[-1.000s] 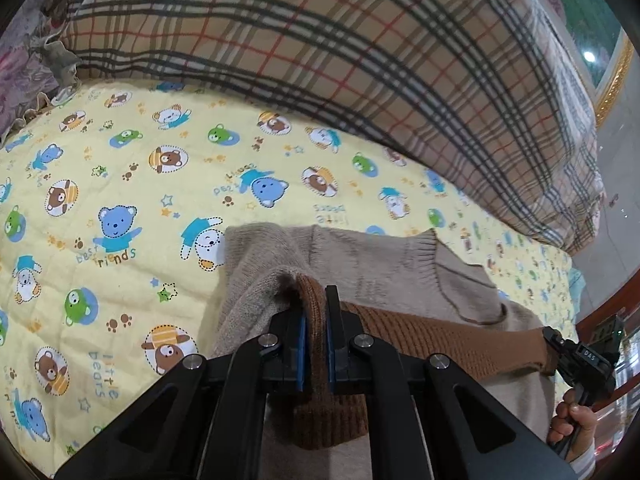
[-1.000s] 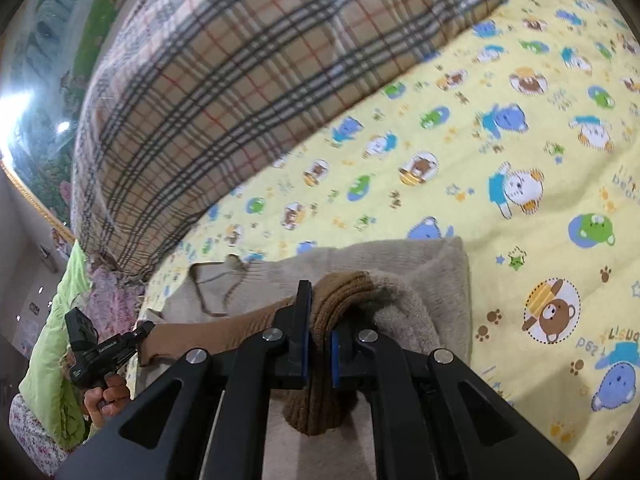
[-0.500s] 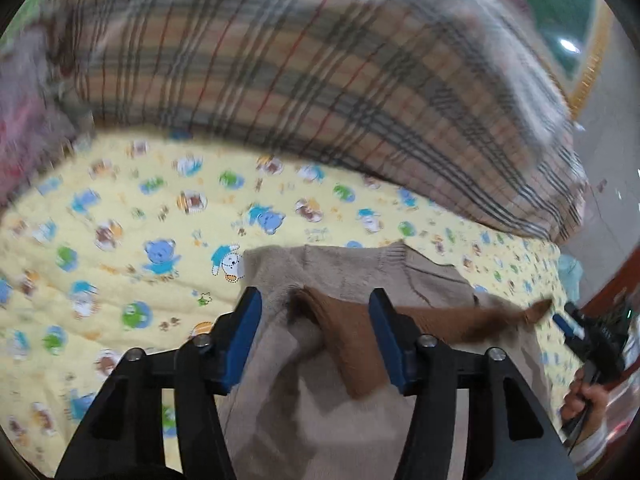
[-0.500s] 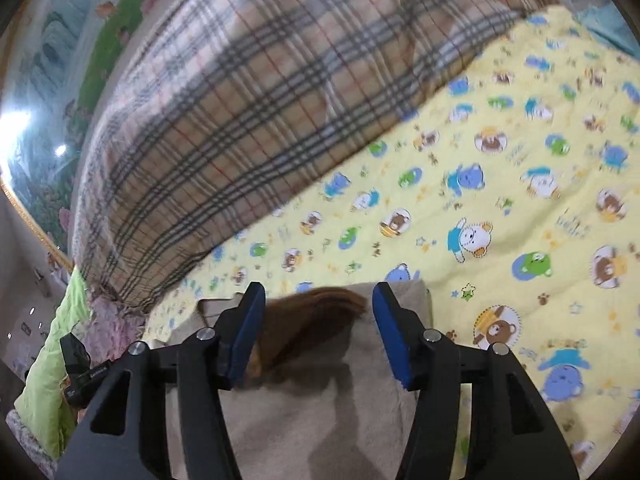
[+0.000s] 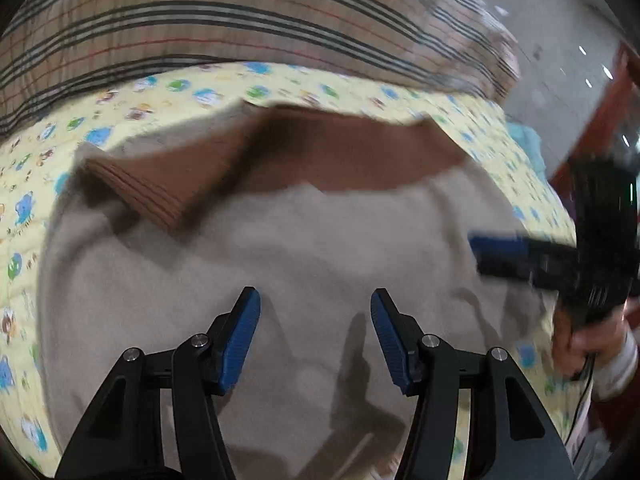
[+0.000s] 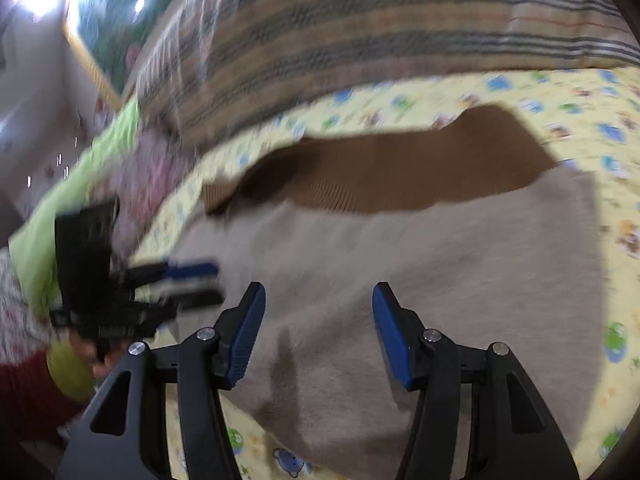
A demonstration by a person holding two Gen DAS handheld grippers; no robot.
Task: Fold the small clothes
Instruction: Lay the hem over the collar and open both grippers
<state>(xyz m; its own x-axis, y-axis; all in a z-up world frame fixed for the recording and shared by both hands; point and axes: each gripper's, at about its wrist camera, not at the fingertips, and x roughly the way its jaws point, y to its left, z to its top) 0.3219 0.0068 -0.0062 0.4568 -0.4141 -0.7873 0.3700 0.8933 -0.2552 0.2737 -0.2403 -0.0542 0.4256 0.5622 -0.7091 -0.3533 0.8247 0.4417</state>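
- Below both grippers, the sweater lies flat on the yellow quilt, its brown hem folded across the far edge, just short of the plaid pillow.
- Left gripper: jaws apart, empty, over the sweater's left half.
- Right gripper: jaws apart, empty, over the right half.
- The sweater's long axis runs side to side, so each gripper is nearest its own end; neither is clearly closer overall.
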